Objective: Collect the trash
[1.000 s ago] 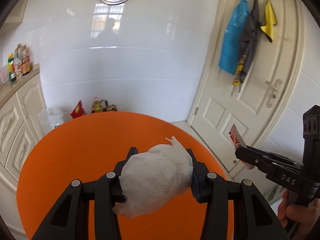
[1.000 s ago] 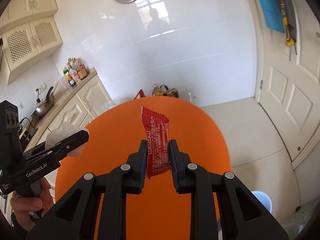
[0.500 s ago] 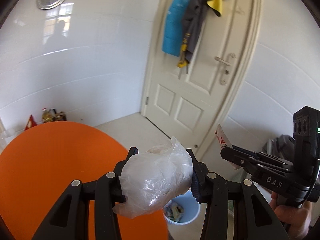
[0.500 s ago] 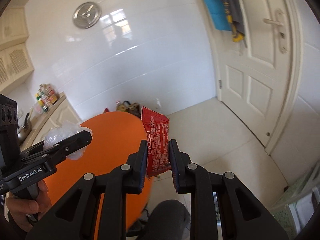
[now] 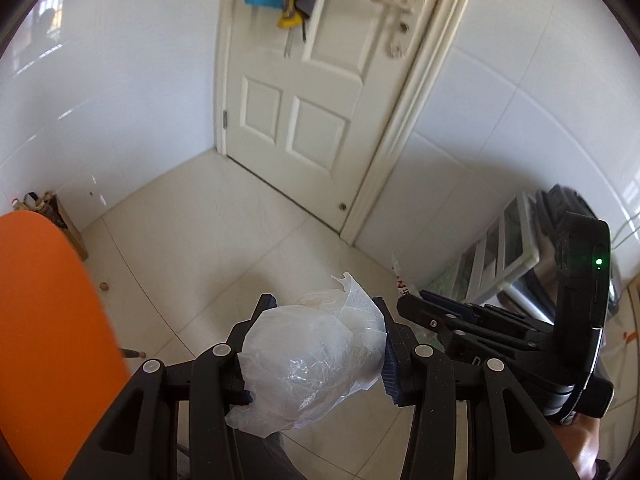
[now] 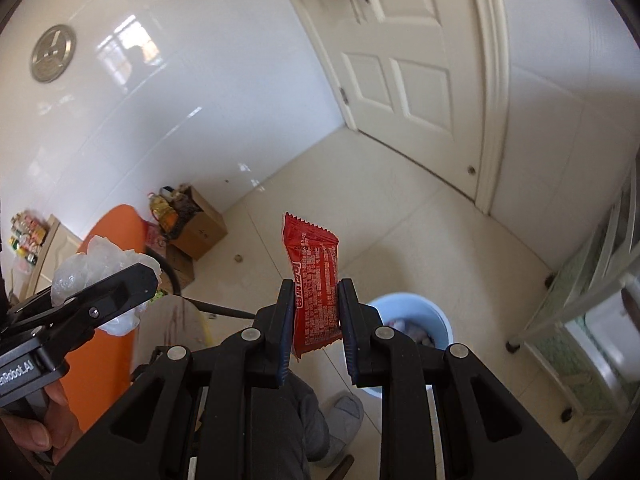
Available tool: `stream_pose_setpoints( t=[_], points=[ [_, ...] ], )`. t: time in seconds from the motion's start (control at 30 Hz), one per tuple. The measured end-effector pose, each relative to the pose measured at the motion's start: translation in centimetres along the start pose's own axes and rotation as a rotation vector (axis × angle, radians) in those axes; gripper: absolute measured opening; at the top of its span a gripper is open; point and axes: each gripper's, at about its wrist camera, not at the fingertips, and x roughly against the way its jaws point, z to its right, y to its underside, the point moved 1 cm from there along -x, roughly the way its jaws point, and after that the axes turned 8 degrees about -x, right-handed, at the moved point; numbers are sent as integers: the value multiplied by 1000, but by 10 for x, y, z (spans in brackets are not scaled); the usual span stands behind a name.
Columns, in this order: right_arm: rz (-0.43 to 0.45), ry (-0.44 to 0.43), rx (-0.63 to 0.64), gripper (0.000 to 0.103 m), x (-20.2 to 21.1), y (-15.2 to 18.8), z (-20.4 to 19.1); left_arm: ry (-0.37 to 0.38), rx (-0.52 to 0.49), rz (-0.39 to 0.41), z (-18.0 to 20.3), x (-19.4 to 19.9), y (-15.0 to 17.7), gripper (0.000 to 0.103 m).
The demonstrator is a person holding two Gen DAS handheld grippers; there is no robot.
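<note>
With the left gripper [image 5: 320, 340] pinching a crumpled plastic bag [image 5: 308, 356] and the right gripper [image 6: 316, 320] clamping a red wrapper [image 6: 314, 284] above the floor, either light piece could flutter past the blue bin [image 6: 436, 316] if released off-centre.

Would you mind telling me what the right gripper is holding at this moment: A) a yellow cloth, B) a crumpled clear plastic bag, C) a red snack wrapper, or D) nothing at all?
C: in the right wrist view the right gripper is clamped on a red snack wrapper, above the floor near the blue bin.
</note>
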Motion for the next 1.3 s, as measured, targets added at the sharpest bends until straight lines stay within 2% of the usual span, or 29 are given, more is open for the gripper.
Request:
stream_pose_setpoints(
  t=[0.2, 0.3, 0.47, 0.53, 0.6, 0.63, 0.67, 0.7, 0.77, 0.83, 1.0, 1.2, 1.3],
  points=[
    [-65, 35, -62, 21, -34, 1, 39, 17, 1, -119, 3, -70, -23, 43],
    [-88, 47, -91, 24, -49, 0, 53, 15, 8, -161, 7, -105, -50, 47],
    [-118, 45, -124, 25, -68, -1, 68, -18, 16, -235, 7, -157, -74, 63],
    [-129, 42, -133, 26, -72, -2, 72, -34, 30, -243, 4, -166, -78, 77],
    [-138, 42, -142, 37, -75, -1, 72, -53, 40, -241, 3, -170, -82, 84],
    [-139, 43, -146, 49, -76, -1, 73, -65, 37, -240, 4, -173, -81, 87],
    [-133, 47, -154, 61, -77, -1, 74, -76, 36, -240, 5, -174, -83, 88],
    [-127, 49, -163, 67, -77, -1, 74, -83, 36, -239, 6, -175, -83, 89],
    [-114, 59, -179, 88, -76, 0, 77, -96, 38, -235, 9, -173, -80, 90],
    [-102, 78, -192, 103, -76, -1, 78, -111, 39, -222, 11, -166, -77, 91],
    [-83, 125, -214, 103, -66, -3, 81, -148, 35, -180, 23, -143, -67, 92],
    [-52, 126, -185, 103, -45, -6, 68, -157, 40, -105, 36, -98, -49, 92],
    [-20, 115, -166, 103, -28, -9, 53, -169, 45, -44, 39, -62, -38, 92]
  ],
)
